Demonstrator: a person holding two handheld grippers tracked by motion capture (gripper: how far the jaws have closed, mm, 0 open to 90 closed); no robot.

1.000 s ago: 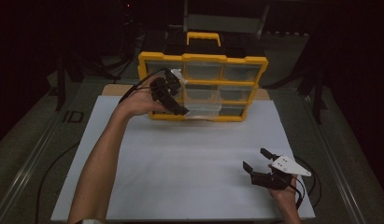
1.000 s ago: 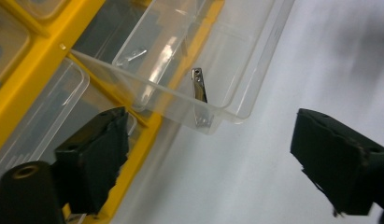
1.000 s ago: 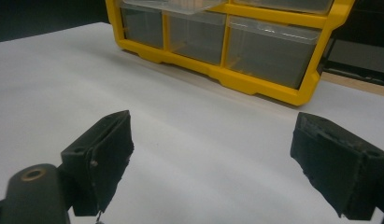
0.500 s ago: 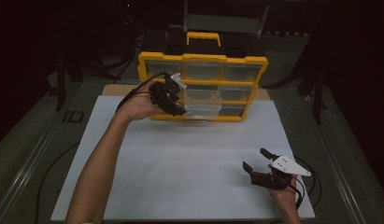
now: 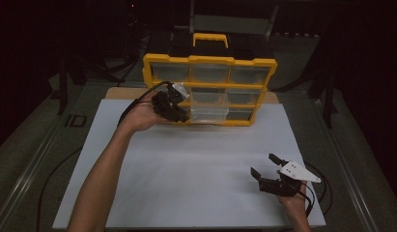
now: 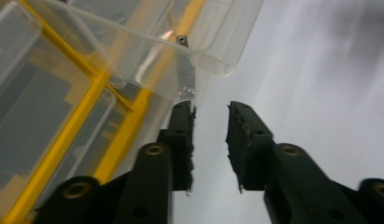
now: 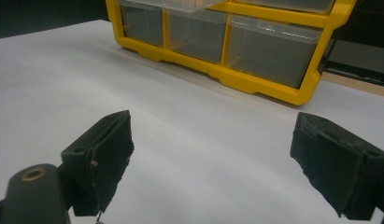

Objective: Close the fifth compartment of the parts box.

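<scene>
Tabletop [image 5: 186, 169] comes first: a pale sheet lies over it, and everything else can be placed against the yellow organizer [image 5: 209, 89] standing upright at the far edge of that sheet. This case is a grid of clear drawers in a yellow frame with a carry handle on top, its front facing the person so that the drawers can be pulled towards them.

One clear drawer [image 5: 208, 113] in the organizer's lower middle juts out of the frame, part-way open. In the left gripper view its transparent corner [image 6: 180, 70] hangs just ahead of the fingertips, so it sits proud enough to be gripped by its lip.

At the organizer's lower left front, the left gripper [image 5: 179, 110] reaches in beside that drawer. Its fingers [image 6: 182, 135] have just been closing and now stand a narrow gap apart, with nothing between them; the drawer's edge is close above their tips, not clamped. My reading is that the hand is lining up for a pinch on the drawer wall or front.

Well in front of the organizer, near the sheet's right corner, the right gripper [image 5: 268, 169] rests low with its fingers [image 7: 98, 154] spread wide and empty, probably parked out of the way.
</scene>
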